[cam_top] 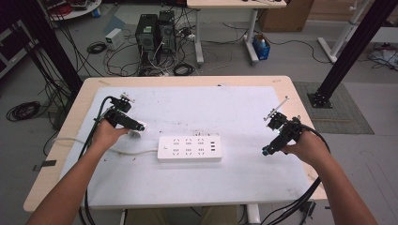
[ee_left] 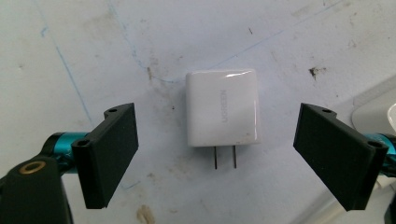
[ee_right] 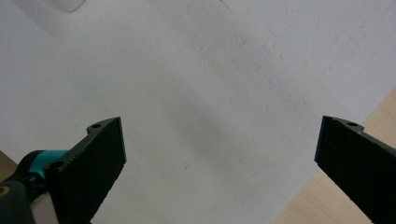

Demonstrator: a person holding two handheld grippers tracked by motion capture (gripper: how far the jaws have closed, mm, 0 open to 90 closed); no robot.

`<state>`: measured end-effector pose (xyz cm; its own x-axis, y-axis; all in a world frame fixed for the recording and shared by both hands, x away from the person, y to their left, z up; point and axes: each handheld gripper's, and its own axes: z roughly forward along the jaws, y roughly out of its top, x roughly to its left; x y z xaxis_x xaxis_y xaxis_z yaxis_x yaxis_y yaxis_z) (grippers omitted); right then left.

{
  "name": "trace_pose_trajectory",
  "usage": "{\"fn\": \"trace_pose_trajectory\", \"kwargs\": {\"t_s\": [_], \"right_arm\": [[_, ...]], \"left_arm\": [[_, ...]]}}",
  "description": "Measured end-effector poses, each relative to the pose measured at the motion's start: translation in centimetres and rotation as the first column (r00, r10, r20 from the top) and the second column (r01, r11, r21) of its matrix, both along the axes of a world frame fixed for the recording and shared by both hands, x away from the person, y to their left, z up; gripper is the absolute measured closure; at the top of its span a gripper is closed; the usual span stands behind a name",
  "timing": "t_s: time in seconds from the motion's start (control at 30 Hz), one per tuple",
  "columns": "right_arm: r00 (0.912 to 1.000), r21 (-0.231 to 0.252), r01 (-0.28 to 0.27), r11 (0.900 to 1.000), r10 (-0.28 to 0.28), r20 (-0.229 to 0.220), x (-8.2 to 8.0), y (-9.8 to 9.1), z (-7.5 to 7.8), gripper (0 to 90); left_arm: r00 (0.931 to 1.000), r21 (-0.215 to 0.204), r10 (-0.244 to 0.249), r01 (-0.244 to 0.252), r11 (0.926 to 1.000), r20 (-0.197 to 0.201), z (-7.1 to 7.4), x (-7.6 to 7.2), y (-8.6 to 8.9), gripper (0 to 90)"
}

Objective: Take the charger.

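White plastic is what the work turns on: a small wall charger (ee_left: 222, 107) lies flat on the white table cover (cam_top: 244, 108), its two metal prongs (ee_left: 224, 157) pointing toward six o'clock in the left gripper view. The left gripper (ee_left: 215, 151) hangs over it with jaws spread wide, one at nine o'clock of the charger and one at three o'clock, neither touching it. In the high view this gripper (cam_top: 137, 127) sits at about nine o'clock of the power strip (cam_top: 189, 148), which lies near the middle of the table with all its sockets bare and its cord running off toward nine o'clock.

The right gripper (cam_top: 268, 149) is well apart at three o'clock of the strip, jaws also spread and empty, over bare cover near the table's wooden edge (ee_right: 317, 200).

By my reading, the job is plugging the charger into the strip, and it has barely begun: the charger is framed but not yet pinched. Gripping, lifting, turning the prongs down and seating them remain.
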<state>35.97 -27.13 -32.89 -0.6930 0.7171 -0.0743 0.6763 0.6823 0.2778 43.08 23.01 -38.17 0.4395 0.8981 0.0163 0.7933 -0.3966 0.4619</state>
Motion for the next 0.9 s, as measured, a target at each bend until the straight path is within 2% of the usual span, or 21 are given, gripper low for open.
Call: {"fn": "trace_pose_trajectory", "kwargs": {"t_s": [0.27, 0.4, 0.9], "right_arm": [[1.0, -0.006, -0.006, 1.0, 0.006, -0.007, 0.2, 0.0, -0.2, 1.2], [0.9999, -0.005, -0.004, 1.0, 0.004, -0.009, 0.3, 0.1, -0.3, 1.2], [0.9998, 0.003, -0.012, 0.9999, 0.012, -0.016, 0.5, -0.1, -0.8, 1.2]], "left_arm": [[0.9992, 0.02, 0.036, -0.036, 0.9992, -0.015, -1.6, 0.9, -0.9, 14.0], [0.9989, 0.023, 0.039, -0.039, 0.999, -0.024, -2.2, 1.2, -1.0, 14.1], [0.9985, 0.04, 0.042, -0.041, 0.9983, -0.035, -3.1, 1.3, -1.3, 27.8]]}}
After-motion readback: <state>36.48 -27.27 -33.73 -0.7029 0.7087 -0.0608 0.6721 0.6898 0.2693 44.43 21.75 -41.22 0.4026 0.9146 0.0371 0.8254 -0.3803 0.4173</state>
